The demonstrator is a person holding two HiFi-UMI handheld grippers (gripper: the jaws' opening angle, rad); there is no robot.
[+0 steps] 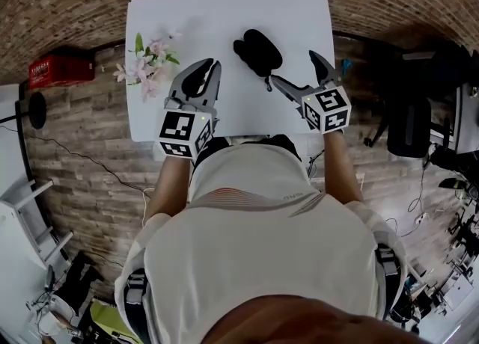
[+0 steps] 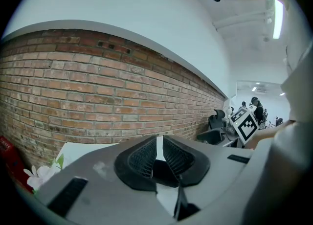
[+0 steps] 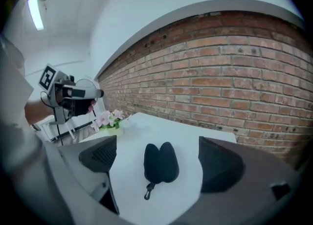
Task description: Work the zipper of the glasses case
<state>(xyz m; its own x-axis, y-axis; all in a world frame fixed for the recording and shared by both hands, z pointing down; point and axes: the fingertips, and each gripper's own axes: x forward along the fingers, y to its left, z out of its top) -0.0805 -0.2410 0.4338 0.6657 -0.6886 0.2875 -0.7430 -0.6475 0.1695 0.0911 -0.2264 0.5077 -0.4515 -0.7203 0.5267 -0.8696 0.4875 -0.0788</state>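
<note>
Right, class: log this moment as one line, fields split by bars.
left hand-held gripper: shut, empty | right hand-held gripper: open, nothing gripped | glasses case: on white table, ungripped

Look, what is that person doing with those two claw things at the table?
A person stands at a white table with a gripper in each hand, about to work on a black glasses case that lies on it. The right gripper is open and pointed at the case, but it is not touching it. The left gripper is shut with nothing in it, held up near the pink flowers. So nobody has hold of the case.
</note>
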